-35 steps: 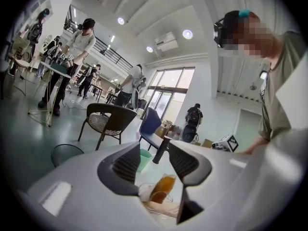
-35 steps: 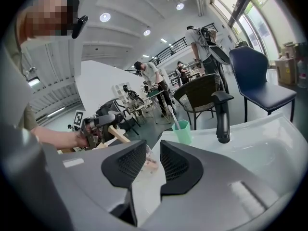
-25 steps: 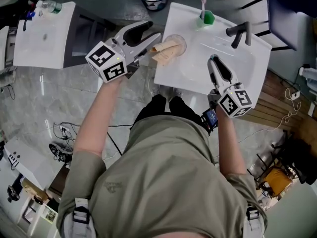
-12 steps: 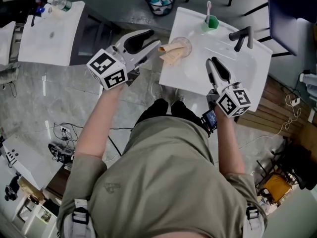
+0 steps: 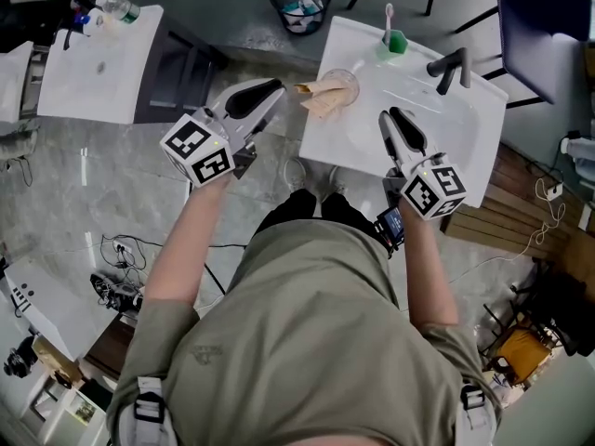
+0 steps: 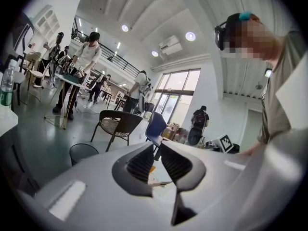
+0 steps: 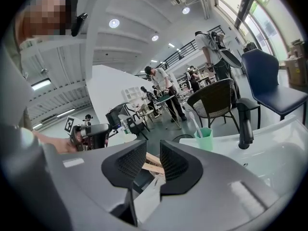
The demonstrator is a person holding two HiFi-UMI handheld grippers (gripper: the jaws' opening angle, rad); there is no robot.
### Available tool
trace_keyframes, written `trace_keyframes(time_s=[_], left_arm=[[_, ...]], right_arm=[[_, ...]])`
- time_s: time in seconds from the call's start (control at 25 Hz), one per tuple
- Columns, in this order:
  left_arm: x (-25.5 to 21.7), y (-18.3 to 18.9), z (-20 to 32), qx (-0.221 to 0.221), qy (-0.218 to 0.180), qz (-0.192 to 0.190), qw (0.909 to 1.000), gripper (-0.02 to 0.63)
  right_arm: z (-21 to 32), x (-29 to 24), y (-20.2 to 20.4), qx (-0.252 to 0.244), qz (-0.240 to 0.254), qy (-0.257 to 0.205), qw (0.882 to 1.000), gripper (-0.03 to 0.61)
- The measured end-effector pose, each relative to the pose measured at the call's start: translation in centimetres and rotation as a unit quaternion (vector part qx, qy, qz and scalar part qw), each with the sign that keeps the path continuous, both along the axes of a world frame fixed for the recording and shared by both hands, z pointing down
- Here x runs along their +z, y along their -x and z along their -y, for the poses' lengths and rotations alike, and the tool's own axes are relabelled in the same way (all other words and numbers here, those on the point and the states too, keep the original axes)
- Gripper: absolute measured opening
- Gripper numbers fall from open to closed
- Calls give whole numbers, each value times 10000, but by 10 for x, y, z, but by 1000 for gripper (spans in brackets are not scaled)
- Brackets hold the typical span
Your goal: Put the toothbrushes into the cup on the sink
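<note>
Sink-top cup (image 7: 204,138) shows from right claw (image 7: 153,153), ajar, not left claw (image 6: 157,153), just narrowed, empty.

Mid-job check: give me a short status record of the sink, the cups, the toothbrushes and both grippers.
sink: white, black faucet at its back
green cup: upright near the back edge, one toothbrush standing in it
clear glass: at the sink's left edge, wooden toothbrushes leaning out of it
left gripper: off the sink's left side, jaws just closed to a slim gap, nothing between them
right gripper: over the sink's front, jaws apart, empty
</note>
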State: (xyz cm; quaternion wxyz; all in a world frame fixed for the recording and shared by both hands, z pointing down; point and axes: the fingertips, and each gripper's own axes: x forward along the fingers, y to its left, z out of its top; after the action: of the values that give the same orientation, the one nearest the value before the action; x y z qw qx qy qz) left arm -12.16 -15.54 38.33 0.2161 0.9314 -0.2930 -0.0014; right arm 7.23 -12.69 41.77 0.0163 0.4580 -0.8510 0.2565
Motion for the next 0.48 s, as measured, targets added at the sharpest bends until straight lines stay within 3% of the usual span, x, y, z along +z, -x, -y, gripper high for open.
trace_keyframes(time_s=[0.48], left_arm=[[-23,-1,-28,-112,-1,-15,9999,6]], right_arm=[[-13,-26,2,-155,253,-151,9994,94]])
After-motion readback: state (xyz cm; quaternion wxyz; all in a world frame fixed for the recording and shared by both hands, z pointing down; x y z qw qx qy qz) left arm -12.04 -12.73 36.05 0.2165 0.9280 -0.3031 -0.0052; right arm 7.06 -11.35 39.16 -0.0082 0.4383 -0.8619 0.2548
